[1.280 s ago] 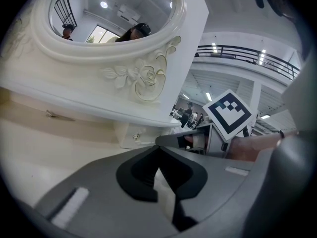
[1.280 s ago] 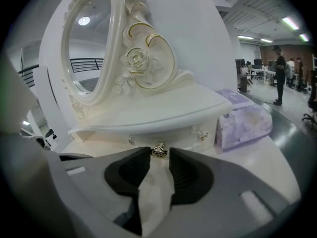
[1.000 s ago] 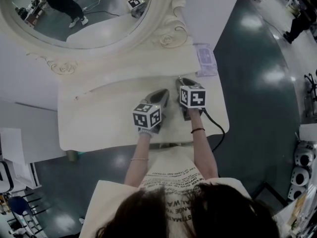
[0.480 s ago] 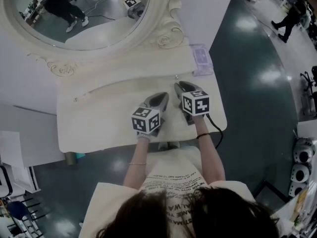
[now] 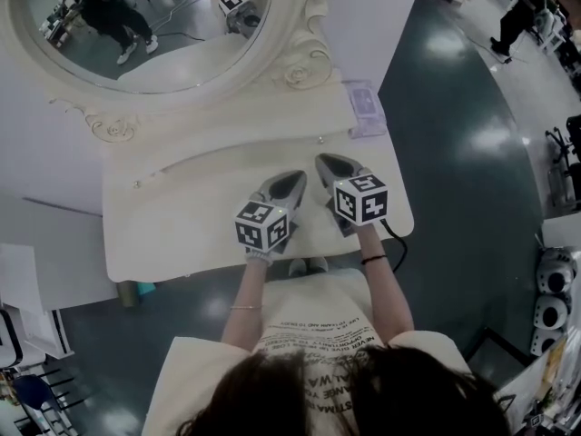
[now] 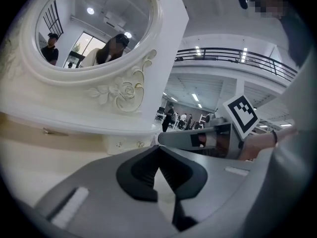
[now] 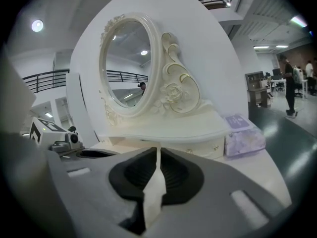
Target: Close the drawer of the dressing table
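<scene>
The cream dressing table (image 5: 182,230) has an oval mirror (image 5: 145,25) on a raised shelf. Small drawer fronts with knobs (image 7: 198,150) sit flush under that shelf; one knob (image 5: 320,140) shows from above. Both grippers hover side by side over the tabletop and point at the shelf. My left gripper (image 5: 295,178) (image 6: 158,148) is shut, its tips meeting with nothing between them. My right gripper (image 5: 322,160) (image 7: 158,150) is closing. A thin slit still shows between its jaws, and nothing is in it.
A purple tissue pack (image 5: 365,107) (image 7: 243,133) lies on the table's right end beside the shelf. The carved mirror frame (image 6: 124,90) rises just ahead. The table's front edge is at the person's body. People stand far off on the dark floor (image 5: 472,153).
Both grippers have lifted off the tabletop and drawn slightly back from the shelf toward the person, the right one more than the left.
</scene>
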{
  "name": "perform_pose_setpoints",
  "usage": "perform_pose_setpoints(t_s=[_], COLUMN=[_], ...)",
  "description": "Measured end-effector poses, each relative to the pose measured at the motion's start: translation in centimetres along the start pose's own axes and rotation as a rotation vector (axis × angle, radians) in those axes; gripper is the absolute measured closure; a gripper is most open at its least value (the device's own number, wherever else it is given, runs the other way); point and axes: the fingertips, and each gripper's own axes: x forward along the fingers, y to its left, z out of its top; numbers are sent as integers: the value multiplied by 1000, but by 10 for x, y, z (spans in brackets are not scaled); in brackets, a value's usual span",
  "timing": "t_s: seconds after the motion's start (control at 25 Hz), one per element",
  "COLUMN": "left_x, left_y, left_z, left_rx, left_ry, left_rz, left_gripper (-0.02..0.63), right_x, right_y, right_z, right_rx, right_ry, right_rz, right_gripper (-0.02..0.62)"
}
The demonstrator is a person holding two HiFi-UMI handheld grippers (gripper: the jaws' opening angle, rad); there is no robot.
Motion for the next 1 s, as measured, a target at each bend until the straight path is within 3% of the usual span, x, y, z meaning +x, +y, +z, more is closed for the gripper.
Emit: perform_pose_setpoints(t_s=[1.0], left_x=[-4], left_y=[-5], left_z=[12], left_rx=[30], left_ry=[-31], left_rz=[-13], left_gripper=[604], right_x=[-8], right_y=[20], right_z=[11], right_rx=[-55], right_ry=[-39], right_rz=[77], right_gripper=[592])
